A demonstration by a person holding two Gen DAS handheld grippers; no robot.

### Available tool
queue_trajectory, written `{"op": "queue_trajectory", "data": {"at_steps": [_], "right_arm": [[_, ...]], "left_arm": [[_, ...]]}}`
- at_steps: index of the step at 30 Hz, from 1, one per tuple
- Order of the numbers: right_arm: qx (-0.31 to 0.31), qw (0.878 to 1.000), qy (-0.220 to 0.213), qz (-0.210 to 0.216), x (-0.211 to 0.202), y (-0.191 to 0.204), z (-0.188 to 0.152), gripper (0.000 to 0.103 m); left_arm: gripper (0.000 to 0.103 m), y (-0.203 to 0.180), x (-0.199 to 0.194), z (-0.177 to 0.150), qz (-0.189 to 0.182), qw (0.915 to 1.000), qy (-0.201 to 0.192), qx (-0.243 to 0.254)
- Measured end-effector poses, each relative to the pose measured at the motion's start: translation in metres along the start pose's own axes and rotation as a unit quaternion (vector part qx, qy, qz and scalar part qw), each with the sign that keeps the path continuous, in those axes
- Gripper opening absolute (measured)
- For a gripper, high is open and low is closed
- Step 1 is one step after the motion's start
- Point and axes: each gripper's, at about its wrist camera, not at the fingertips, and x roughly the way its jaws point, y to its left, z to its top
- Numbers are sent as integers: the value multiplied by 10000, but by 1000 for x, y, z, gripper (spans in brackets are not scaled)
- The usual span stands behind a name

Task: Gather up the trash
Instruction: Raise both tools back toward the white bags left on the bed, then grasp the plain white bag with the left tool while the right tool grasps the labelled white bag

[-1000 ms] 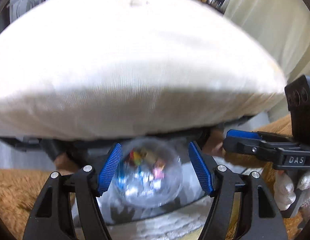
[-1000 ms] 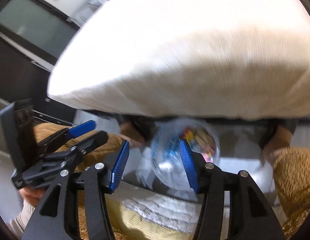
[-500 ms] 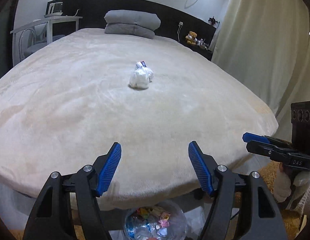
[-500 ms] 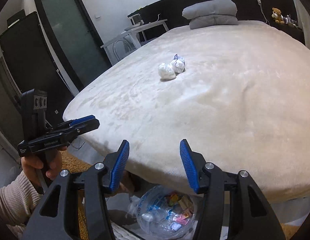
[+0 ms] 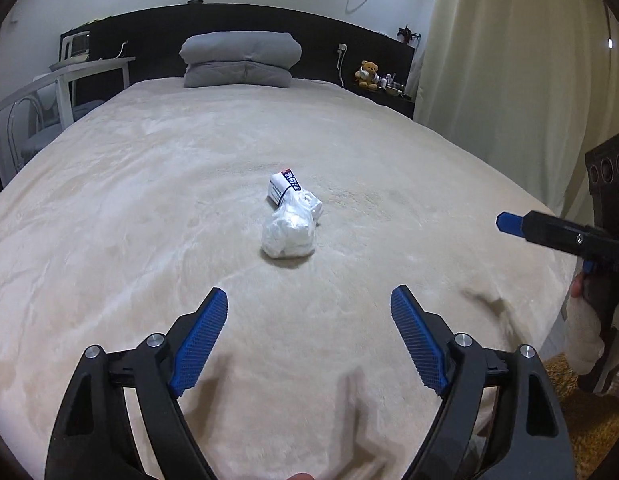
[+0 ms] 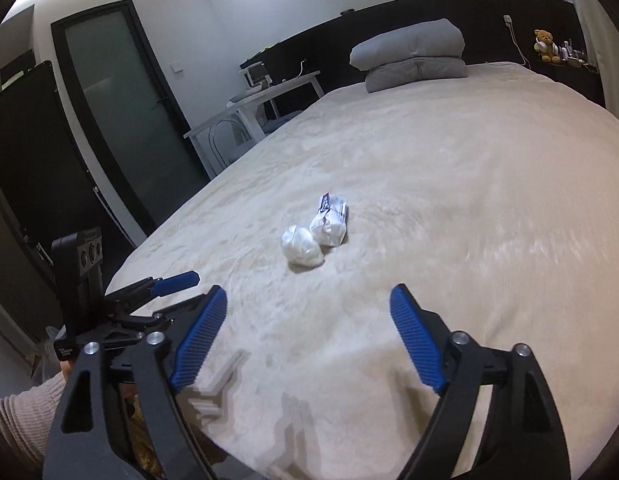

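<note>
Two pieces of trash lie together in the middle of the cream bed (image 5: 129, 200): a crumpled white wad (image 5: 287, 234) and, just behind it, a crumpled white wrapper with dark print (image 5: 291, 192). They also show in the right wrist view, the wad (image 6: 302, 246) and the wrapper (image 6: 330, 220). My left gripper (image 5: 309, 340) is open and empty, over the near part of the bed, short of the trash. My right gripper (image 6: 307, 340) is open and empty, also short of the trash, to the right of the left one.
A folded grey blanket (image 5: 239, 60) lies at the head of the bed against a black headboard (image 5: 329, 40). A white table (image 6: 253, 108) and a dark door (image 6: 121, 108) are on the left. A curtain (image 5: 509, 60) and a shelf with a teddy bear (image 5: 367, 74) are on the right.
Both grippers have risen from beside the trash bag below the bed edge to above the bed and moved toward the trash. The bag has dropped out of view.
</note>
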Motion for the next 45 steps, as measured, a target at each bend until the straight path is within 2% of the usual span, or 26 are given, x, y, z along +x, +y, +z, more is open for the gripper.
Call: {"op": "queue_trajectory", "data": {"at_steps": [1, 5, 7, 15, 16, 17, 19, 21, 23, 24, 35, 41, 45], "right_arm": [[102, 9999, -12, -13, 6, -6, 5, 98], [338, 9991, 225, -79, 31, -22, 14, 98], [434, 9985, 306, -124, 36, -24, 12, 98], [676, 9974, 249, -52, 30, -29, 15, 98], [736, 9970, 250, -51, 29, -30, 15, 98], [779, 9966, 258, -40, 29, -32, 16, 98], [769, 9966, 296, -4, 30, -34, 17, 98], [714, 9970, 308, -54, 32, -34, 17, 98], [720, 9969, 299, -64, 33, -35, 18, 98], [711, 9970, 296, -83, 34, -36, 18, 98], [687, 9968, 281, -298, 56, -35, 23, 98], [745, 9965, 292, -235, 78, -24, 37, 98], [1219, 9919, 317, -143, 97, -33, 46, 98]], "left_arm": [[87, 2, 9, 5, -15, 10000, 8, 55], [87, 14, 46, 17, 81, 9995, 286, 85], [87, 19, 62, 23, -90, 9992, 394, -34], [86, 22, 103, 42, -73, 9985, 535, -87], [86, 22, 105, 42, -52, 9984, 551, -83], [79, 22, 108, 41, -28, 9983, 573, -77], [72, 23, 111, 40, -2, 9979, 639, -106], [67, 26, 114, 39, -18, 9978, 645, -165], [52, 27, 115, 37, -26, 9978, 639, -187], [50, 27, 115, 37, -27, 9978, 634, -201], [48, 32, 90, 30, -36, 9989, 372, -269], [48, 41, 72, 34, 20, 9990, 153, -429], [48, 52, 58, 34, 47, 9982, 13, -591]]}}
